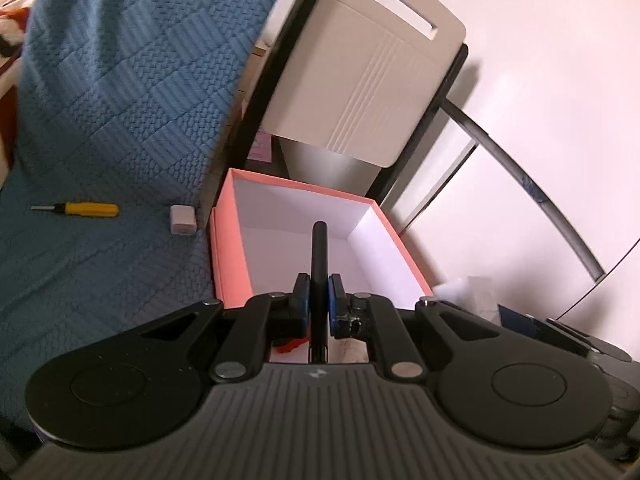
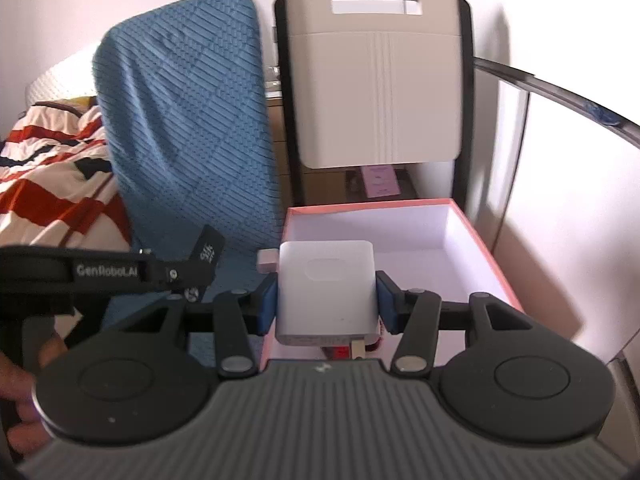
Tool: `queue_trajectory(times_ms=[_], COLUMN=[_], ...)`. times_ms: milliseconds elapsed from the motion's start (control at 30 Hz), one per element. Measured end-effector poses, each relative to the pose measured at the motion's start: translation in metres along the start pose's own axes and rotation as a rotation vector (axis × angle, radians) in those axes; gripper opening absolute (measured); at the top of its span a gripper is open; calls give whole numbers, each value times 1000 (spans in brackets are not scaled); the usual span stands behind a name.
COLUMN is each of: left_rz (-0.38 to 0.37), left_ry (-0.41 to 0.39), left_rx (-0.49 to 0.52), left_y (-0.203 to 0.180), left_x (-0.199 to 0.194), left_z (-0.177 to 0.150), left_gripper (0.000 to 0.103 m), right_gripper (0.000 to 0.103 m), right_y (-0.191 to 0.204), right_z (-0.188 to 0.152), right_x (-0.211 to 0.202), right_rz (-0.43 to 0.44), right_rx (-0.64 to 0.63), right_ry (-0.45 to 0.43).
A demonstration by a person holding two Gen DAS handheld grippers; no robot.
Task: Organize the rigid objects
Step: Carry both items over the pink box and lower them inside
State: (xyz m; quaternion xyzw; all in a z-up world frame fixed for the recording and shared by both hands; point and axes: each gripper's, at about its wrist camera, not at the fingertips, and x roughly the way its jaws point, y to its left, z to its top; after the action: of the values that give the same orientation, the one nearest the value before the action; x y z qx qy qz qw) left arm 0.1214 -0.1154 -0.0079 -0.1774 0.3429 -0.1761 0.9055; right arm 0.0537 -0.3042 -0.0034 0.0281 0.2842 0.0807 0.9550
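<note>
We are clamping the left gripper (image 1: 319, 300) tight on a slim black pen-like stick (image 1: 319, 264), holding it over the open pink box (image 1: 224, 248) with white inner walls, while a yellow screwdriver (image 1: 86, 209) and a small grey cube (image 1: 183, 220) are lying on the blue quilted cover (image 1: 100, 120) just left of the box. We are squeezing the right gripper (image 2: 326, 304) on a white square device (image 2: 326, 292), its blue pads pressing both sides, above the near end of the same box (image 2: 492, 248), with a white chair back (image 2: 376, 80) standing behind it.
</note>
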Motion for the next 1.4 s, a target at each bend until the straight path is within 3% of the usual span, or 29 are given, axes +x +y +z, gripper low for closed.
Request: queue_trajectory(times_ms=[467, 933, 1400], left_rz=[-24, 9, 11], left_ry=[139, 318, 346], left_rx=[56, 20, 7], left_y=[-30, -17, -10], left_x=[96, 179, 188], left_z=[6, -18, -21], left_gripper=[11, 11, 12], right_gripper=[53, 53, 54], right_y=[-56, -91, -97], right_z=[-6, -26, -40], right_x=[49, 113, 144], right_rz=[-75, -93, -77], right_rx=[63, 119, 174], right_ry=[81, 221, 314])
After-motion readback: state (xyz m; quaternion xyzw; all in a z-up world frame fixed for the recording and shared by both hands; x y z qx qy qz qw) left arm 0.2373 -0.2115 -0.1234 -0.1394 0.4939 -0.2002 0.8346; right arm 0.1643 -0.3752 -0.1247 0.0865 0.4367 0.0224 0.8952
